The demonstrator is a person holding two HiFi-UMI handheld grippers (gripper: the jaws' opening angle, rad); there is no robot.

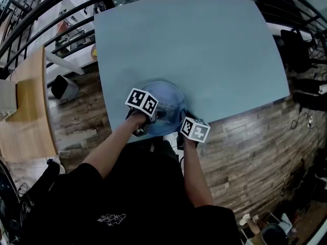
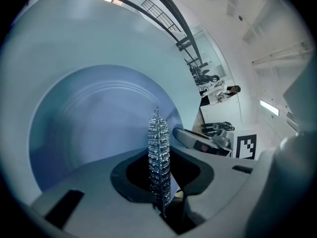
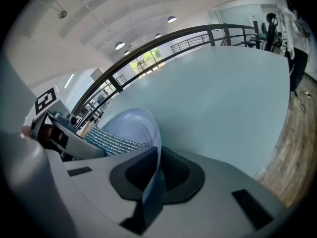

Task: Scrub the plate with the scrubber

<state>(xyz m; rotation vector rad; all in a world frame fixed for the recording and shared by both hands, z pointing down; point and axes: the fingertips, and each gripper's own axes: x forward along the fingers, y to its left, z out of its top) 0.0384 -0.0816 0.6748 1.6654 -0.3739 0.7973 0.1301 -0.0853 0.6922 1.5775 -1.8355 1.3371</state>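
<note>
A pale blue plate (image 1: 168, 98) lies at the near edge of the light blue table (image 1: 204, 50). My right gripper (image 1: 185, 122) is shut on the plate's near rim (image 3: 154, 152), the rim standing edge-on between its jaws. My left gripper (image 1: 153, 115) is shut on a silvery mesh scrubber (image 2: 159, 157), which stands upright between the jaws over the plate's (image 2: 94, 118) inside. In the right gripper view the scrubber (image 3: 113, 142) rests against the plate's (image 3: 131, 125) surface, with the left gripper (image 3: 91, 145) behind it. The right gripper's marker cube (image 2: 246, 146) shows in the left gripper view.
The table's near edge (image 1: 245, 108) runs just below the plate, with wood-plank floor (image 1: 250, 157) beyond. A wooden bench (image 1: 28, 111) and a white bin (image 1: 64, 87) stand at the left. Black railings (image 1: 46, 14) cross the far side.
</note>
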